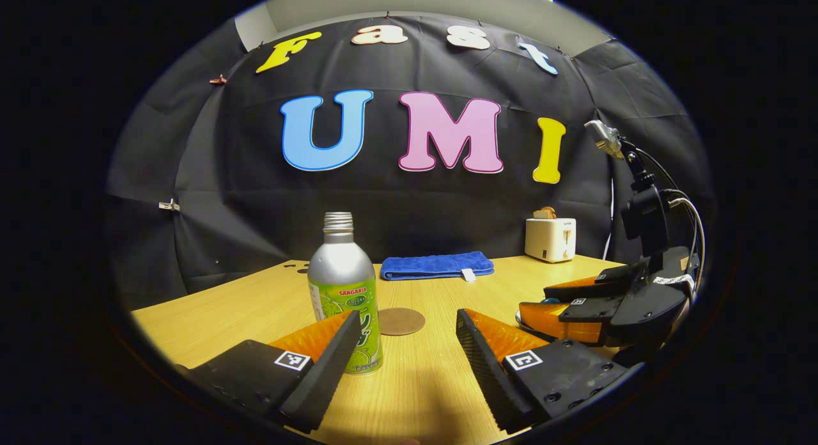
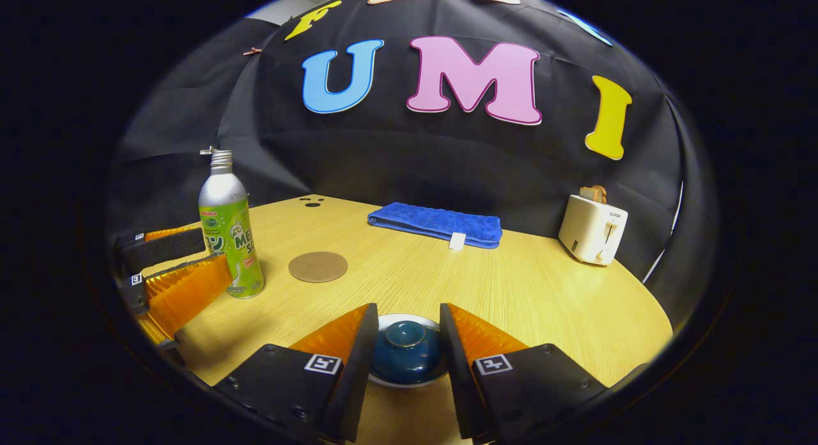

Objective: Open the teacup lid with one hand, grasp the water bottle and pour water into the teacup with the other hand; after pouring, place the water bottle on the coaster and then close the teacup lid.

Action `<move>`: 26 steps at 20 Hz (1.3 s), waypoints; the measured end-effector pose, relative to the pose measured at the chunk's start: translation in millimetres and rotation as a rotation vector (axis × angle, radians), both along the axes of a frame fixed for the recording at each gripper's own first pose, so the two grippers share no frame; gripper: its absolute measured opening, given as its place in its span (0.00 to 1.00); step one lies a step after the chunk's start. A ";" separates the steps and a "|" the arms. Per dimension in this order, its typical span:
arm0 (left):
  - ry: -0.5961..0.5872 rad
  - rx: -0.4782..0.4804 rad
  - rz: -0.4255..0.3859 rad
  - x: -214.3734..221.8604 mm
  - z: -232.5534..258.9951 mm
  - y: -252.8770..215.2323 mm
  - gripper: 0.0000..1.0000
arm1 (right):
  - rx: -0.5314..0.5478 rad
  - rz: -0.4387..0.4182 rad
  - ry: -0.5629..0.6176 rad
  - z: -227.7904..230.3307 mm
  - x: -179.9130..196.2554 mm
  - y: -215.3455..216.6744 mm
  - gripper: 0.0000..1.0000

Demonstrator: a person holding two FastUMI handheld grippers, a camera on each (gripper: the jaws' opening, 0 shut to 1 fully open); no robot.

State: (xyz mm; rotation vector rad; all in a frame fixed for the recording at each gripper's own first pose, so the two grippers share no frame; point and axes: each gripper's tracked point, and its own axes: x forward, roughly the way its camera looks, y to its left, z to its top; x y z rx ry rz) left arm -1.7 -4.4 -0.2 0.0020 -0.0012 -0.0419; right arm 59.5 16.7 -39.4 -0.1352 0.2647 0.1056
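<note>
Left claw (image 1: 406, 343) fingers apart, gripping nothing. Bottle (image 1: 344, 291) upright on worktop (image 1: 255, 304), just ahead of its left finger, uncapped. Coaster (image 1: 401, 321) ahead between fingers, bare. Right claw (image 2: 407, 343) fingers apart, straddling teacup lid (image 2: 407, 346); contact with lid unclear. Towel (image 2: 436, 224), toaster (image 2: 592, 229) far ahead at worktop's back edge.

We see a smooth metal water bottle (image 2: 229, 231) on a matt wood-grain table (image 2: 543, 298), a glossy glazed teacup lid (image 2: 407, 348), a dull cork-like coaster (image 2: 317, 266), and far off a fluffy cloth towel (image 2: 438, 223) and a shiny plastic toaster (image 2: 593, 231).
</note>
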 end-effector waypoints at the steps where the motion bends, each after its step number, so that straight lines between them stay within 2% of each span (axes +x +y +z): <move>1: 0.000 0.000 0.000 -0.1 -0.8 0.2 0.95 | -0.004 0.005 -0.001 -1.5 1.9 1.6 0.58; 2: 0.000 0.000 0.000 0.1 0.1 0.3 0.95 | -0.009 0.008 -0.005 -1.0 1.0 2.3 0.57; 4: 0.000 0.000 -0.001 0.2 0.3 0.3 0.95 | -0.013 0.010 -0.014 0.8 1.3 3.7 0.48; 5: 0.000 -0.001 -0.001 -0.2 -0.5 0.0 0.95 | -0.015 0.019 -0.016 0.6 1.7 4.6 0.31; 6: 0.000 -0.001 -0.001 -0.4 -0.2 0.1 0.95 | -0.021 0.026 -0.013 -0.3 1.2 5.7 0.34; 10: 0.001 0.001 0.006 -2.0 -0.7 3.4 0.95 | -0.015 0.037 -0.026 3.3 -1.1 5.1 0.31; 11: 0.000 0.001 0.013 -4.3 -1.1 5.3 0.95 | -0.004 0.040 -0.031 3.8 -0.6 6.5 0.24; 12: 0.000 -0.001 0.021 -5.7 -1.0 7.8 0.95 | 0.004 0.039 -0.037 5.5 -2.2 6.0 0.28; 19: 0.004 -0.001 0.119 -5.9 -2.7 52.9 0.95 | 0.084 0.033 -0.130 52.5 -18.3 -4.5 0.28; 26: 0.001 0.024 0.084 25.3 -1.1 62.3 0.95 | 0.140 -0.010 -0.166 58.2 -39.5 -39.2 0.28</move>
